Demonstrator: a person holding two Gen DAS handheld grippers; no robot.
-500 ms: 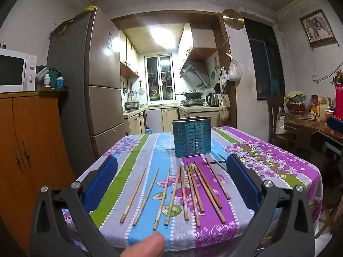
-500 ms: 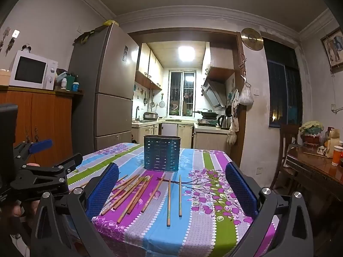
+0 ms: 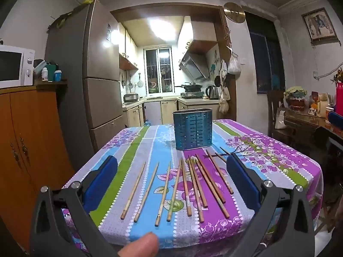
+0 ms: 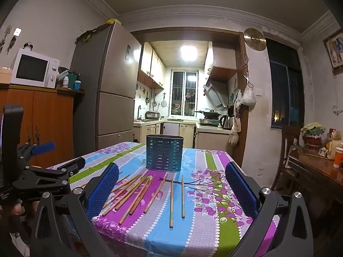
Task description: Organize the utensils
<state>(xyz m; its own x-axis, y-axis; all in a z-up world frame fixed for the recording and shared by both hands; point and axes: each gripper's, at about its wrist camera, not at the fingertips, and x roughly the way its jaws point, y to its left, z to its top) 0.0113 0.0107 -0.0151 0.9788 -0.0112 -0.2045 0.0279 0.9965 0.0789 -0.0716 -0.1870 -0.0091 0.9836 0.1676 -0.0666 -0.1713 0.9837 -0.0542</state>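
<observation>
Several wooden chopsticks (image 3: pixel 193 184) lie side by side on the flowered tablecloth (image 3: pixel 268 150), near its front edge. Behind them stands an empty blue slotted utensil holder (image 3: pixel 194 131). My left gripper (image 3: pixel 171 180) hovers over the chopsticks, open, with nothing between its blue pads (image 3: pixel 100 177). The right wrist view shows the same chopsticks (image 4: pixel 137 192), two of them apart on the right (image 4: pixel 176 199), and the holder (image 4: pixel 164 152) beyond. My right gripper (image 4: pixel 171 188) is open and holds nothing. The left gripper's black body (image 4: pixel 42 177) shows at that view's left edge.
A fingertip (image 3: pixel 139 246) shows at the bottom of the left wrist view. A wooden cabinet (image 3: pixel 27 150) with a microwave (image 3: pixel 15 66) and a fridge (image 3: pixel 96 85) stand left of the table. A dark side table (image 4: pixel 317 171) with clutter stands at the right.
</observation>
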